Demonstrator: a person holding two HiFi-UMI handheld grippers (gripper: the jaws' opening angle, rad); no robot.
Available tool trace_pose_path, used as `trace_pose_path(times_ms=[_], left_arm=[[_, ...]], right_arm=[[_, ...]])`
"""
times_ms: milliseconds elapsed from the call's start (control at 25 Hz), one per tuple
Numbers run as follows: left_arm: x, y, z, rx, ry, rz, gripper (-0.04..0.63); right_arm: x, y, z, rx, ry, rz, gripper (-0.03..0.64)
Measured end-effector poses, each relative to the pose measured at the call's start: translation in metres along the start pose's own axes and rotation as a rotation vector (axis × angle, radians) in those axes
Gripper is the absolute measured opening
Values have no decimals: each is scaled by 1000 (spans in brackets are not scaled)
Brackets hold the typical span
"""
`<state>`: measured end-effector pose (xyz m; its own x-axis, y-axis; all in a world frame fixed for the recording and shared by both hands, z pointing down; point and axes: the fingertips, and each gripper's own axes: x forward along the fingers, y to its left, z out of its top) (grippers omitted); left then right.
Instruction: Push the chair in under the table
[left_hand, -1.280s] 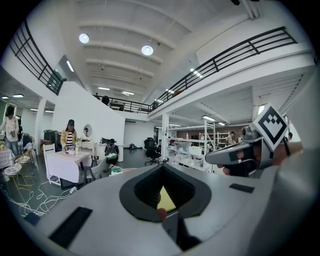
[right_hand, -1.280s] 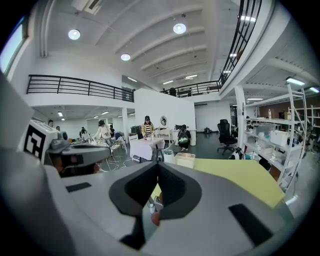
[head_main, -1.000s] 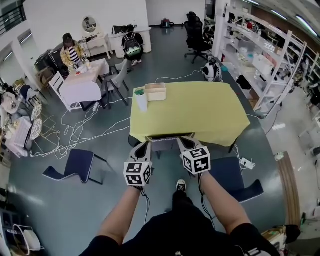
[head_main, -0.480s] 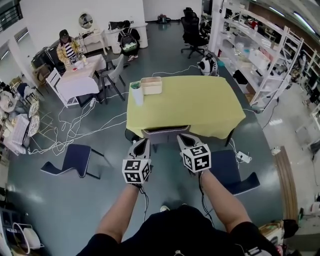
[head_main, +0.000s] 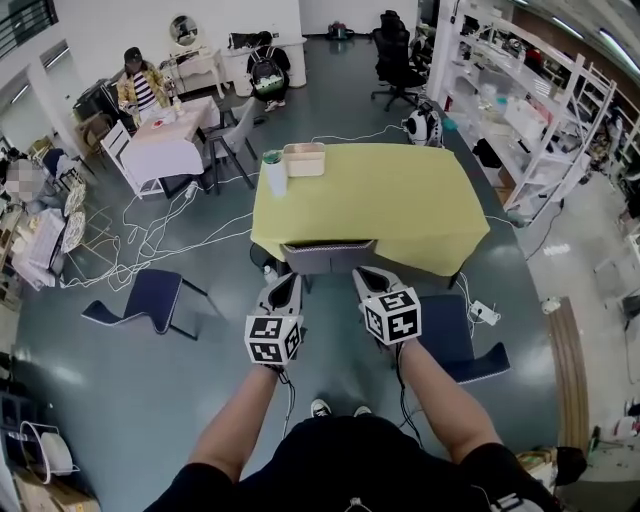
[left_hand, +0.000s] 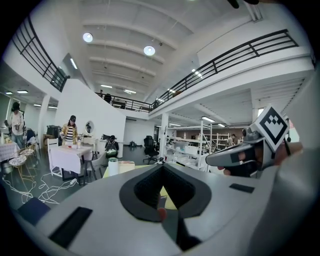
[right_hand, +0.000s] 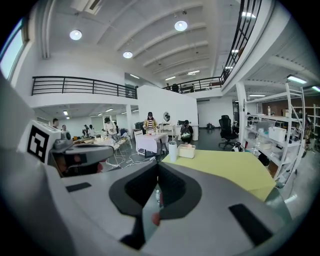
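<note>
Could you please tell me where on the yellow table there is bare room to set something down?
Most of the yellow table is bare: everything right of the cup and box, to the right and near edges. Only the far left corner, where those two stand, is crowded.

In front of me the counter (head_main: 400, 205) is covered by a yellow cloth (head_main: 430, 235). A white cylinder (head_main: 274, 176) with a green top stands at the counter's far left corner. A beige box (head_main: 305, 158) sits just beside it along the counter's far edge.
</note>
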<state>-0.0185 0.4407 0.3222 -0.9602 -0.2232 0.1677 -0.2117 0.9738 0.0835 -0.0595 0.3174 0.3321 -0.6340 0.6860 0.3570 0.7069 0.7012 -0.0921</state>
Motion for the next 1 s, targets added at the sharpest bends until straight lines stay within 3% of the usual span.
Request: trace_pose_path(times_ms=[560,840,1000], left_arm=[[-44,-81,-18,-29,9,61,9],[-50,-101,-23,-23,29,44,9],[-31,-115,-25,-23,36,-20,9]], right_arm=[[-76,-4,-37,7,-5,70,15],[-94,-8,-45,21,0,63,14],[-105,-26,-51,46,-8,1,14]])
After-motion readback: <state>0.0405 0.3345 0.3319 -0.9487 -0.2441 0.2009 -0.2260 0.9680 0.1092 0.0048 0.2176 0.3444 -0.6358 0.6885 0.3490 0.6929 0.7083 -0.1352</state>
